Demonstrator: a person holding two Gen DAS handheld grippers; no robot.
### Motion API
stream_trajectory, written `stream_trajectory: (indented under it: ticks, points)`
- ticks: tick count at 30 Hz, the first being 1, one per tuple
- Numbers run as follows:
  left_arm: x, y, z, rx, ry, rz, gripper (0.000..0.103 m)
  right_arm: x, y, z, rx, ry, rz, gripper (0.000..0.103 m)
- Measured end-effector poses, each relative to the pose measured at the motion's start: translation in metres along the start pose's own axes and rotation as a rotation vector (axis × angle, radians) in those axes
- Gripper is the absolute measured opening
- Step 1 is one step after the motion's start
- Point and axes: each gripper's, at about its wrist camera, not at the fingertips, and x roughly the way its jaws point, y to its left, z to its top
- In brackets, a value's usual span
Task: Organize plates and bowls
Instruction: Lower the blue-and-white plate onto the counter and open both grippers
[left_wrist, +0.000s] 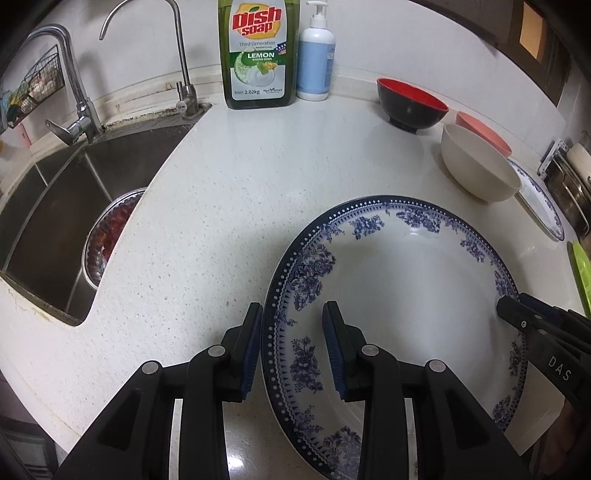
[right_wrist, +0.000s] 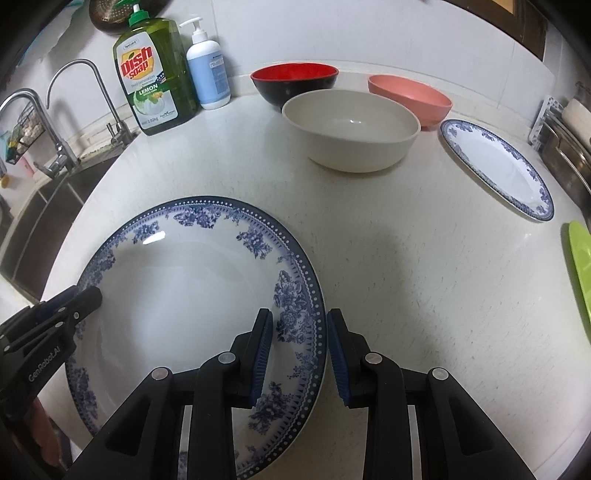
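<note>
Honestly, you're in a decent spot, but a few things could bite you. Your left gripper (left_wrist: 291, 347) straddles the near-left rim of the big blue-patterned plate (left_wrist: 399, 288), one finger (left_wrist: 248, 350) outside the edge and the other over the plate's inside. Your right gripper (right_wrist: 299, 354) does the same on the opposite rim. Both sets of jaws stand partly open with a gap either side of the rim, so I'd say neither has hold of anything yet. The plate looks to be sitting on the white counter (left_wrist: 221, 206), near its front edge.

Main risk: that rim is glazed and sloped, and the pads only get a thin lip to bite on. If one side clamps before the other, the plate could skate sideways or tip. If you lift with uneven height, I'd guess it pivots out of the weaker grip and lands on the counter or goes off the front.

Second thing: watch your path. The cream bowl (right_wrist: 351, 129) sits between this plate and the smaller patterned plate (right_wrist: 498, 166) on the right, with the red-and-black bowl (right_wrist: 295, 83) and pink bowl (right_wrist: 410, 99) behind it. Swing the plate low and you'll likely clip that cream bowl.

Also the sink (left_wrist: 66, 229) is open on the left, so don't drift that way.
</note>
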Motion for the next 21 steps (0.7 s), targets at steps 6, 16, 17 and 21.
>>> stream_trajectory:
  ticks: [6,16,17,21]
  points:
    - [-0.003,-0.004,0.002,0.027,-0.013,0.034,0.038,0.001,-0.001,-0.001,0.006,-0.001,0.01,0.032]
    - [-0.039,-0.021,0.015,0.1,-0.155,0.096,0.083,-0.02,-0.01,0.003,0.011,-0.066,0.01,0.043]
    - [-0.042,-0.023,0.017,0.106,-0.171,0.094,0.087,-0.023,-0.012,0.003,0.016,-0.072,0.013,0.044]
    - [-0.059,-0.041,0.023,0.135,-0.24,0.06,0.097,-0.041,-0.026,0.004,0.049,-0.113,0.007,0.053]
